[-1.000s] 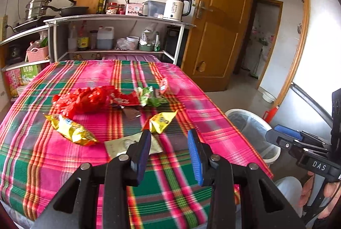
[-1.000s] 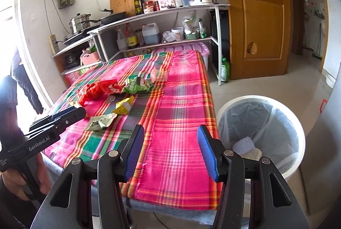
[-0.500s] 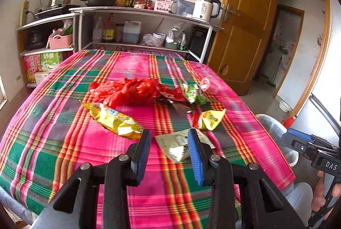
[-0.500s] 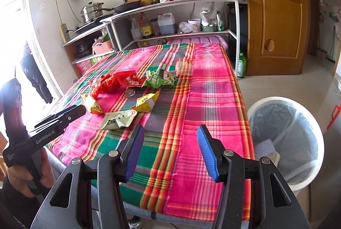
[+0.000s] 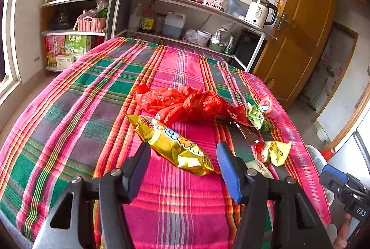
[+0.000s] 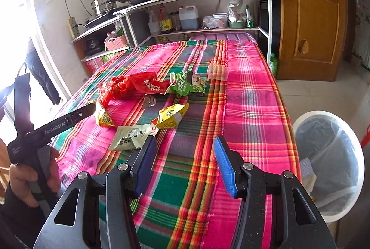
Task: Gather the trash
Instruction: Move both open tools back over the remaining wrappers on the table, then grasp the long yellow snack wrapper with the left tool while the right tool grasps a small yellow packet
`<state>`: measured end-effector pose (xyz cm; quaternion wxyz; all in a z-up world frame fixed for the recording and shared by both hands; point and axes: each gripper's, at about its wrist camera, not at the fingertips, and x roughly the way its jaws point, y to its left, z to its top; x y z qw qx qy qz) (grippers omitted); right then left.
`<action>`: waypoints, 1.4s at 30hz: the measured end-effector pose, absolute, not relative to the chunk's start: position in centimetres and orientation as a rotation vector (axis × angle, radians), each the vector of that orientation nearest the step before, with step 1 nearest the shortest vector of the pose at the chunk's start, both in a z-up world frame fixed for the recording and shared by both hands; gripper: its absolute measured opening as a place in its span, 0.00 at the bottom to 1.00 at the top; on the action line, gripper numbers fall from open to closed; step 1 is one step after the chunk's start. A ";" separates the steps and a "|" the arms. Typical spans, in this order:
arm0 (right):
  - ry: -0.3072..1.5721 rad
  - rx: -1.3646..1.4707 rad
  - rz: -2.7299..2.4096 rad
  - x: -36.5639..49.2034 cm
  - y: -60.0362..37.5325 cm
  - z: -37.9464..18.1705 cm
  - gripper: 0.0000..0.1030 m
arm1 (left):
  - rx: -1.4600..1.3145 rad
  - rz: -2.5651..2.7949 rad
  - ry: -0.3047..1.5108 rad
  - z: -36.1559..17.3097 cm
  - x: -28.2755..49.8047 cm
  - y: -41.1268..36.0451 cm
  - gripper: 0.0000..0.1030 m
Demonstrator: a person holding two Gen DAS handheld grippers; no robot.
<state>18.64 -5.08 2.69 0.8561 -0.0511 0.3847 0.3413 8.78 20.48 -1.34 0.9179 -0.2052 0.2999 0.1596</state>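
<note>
Trash lies on the plaid table (image 5: 69, 110): a gold snack bag (image 5: 171, 144), a red plastic bag (image 5: 185, 103), a red wrapper (image 6: 148, 84), a green wrapper (image 6: 187, 84), a small yellow packet (image 6: 171, 114), a pale green packet (image 6: 131, 136) and a clear wrapper (image 6: 216, 69). My left gripper (image 5: 182, 163) is open, its fingers on either side of the gold bag's near end, above it. My right gripper (image 6: 182, 161) is open and empty over the table's near edge, next to the pale packet. The left gripper also shows in the right wrist view (image 6: 76, 116).
A white lined trash bin (image 6: 330, 163) stands on the floor right of the table. Shelves (image 5: 185, 8) with pots, bottles and a kettle (image 5: 259, 10) stand behind the table. A wooden door (image 6: 309, 13) is at the right.
My left gripper has swung left and forward, from the pale packet to the gold bag, and opened wider. My right gripper has moved closer over the table's near edge.
</note>
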 end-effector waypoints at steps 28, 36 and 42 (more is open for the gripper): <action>0.958 -0.058 0.713 24.1 2.3 -1.2 0.49 | -0.427 0.376 0.735 -3.6 12.0 21.1 0.21; 0.938 -0.049 0.694 23.9 1.4 -0.9 0.34 | -0.436 0.316 0.718 -3.3 11.2 20.9 0.12; 0.920 -0.034 0.683 23.2 -0.5 0.1 0.33 | -0.434 0.298 0.694 -2.7 9.8 20.4 0.10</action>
